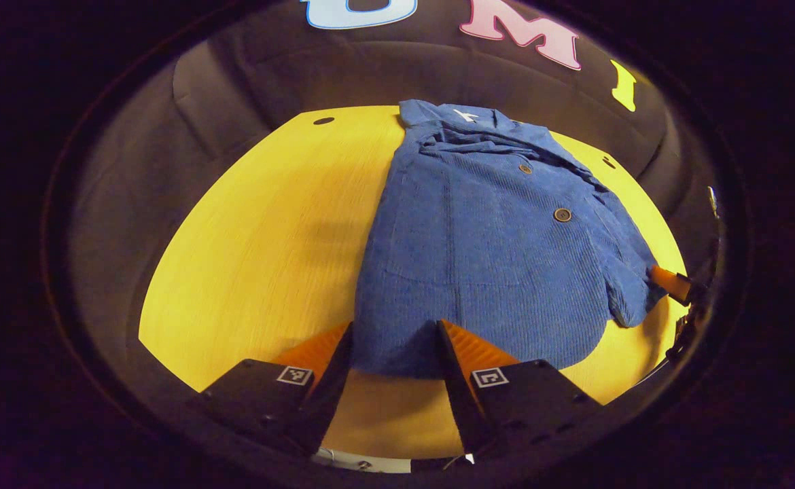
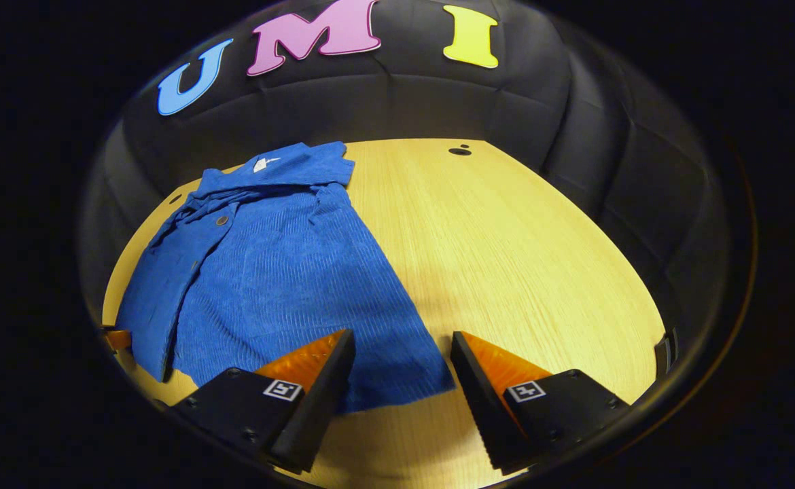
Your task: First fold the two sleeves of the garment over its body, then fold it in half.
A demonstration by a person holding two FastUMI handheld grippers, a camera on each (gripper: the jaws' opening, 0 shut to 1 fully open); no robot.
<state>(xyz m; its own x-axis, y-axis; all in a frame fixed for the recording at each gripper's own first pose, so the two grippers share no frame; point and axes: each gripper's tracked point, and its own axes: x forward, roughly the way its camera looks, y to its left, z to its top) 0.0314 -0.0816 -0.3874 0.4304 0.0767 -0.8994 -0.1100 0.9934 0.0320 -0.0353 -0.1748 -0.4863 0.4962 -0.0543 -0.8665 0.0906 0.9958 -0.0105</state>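
Two grippers faced one blue corduroy garment (image 1: 486, 251) that lay flat on the pale wooden tabletop (image 1: 268, 244), collar toward the booth's black wall and hem toward the cameras. In the left gripper view, the left gripper (image 1: 394, 339) sat at the near hem with its jaws spread apart, the hem's left corner lying between them, nothing pinched. The garment's buttons (image 1: 562, 214) ran up its front, and a sleeve (image 1: 625, 272) lay folded over the body along the right side, its cuff end near the hem. Just beside that cuff, at the view's right edge, a small part of the other gripper showed. In the right gripper view, the right gripper (image 2: 403, 346) hovered at the hem's right corner, jaws likewise released and wide; one finger overlapped the cloth in the picture while the other stood over bare wood. There the garment (image 2: 282, 278) lay to the left of centre, its collar (image 2: 289, 163) at the far end, with a folded sleeve (image 2: 160, 285) lying down its left edge. A dark hole (image 2: 460, 151) marked the tabletop's far side.
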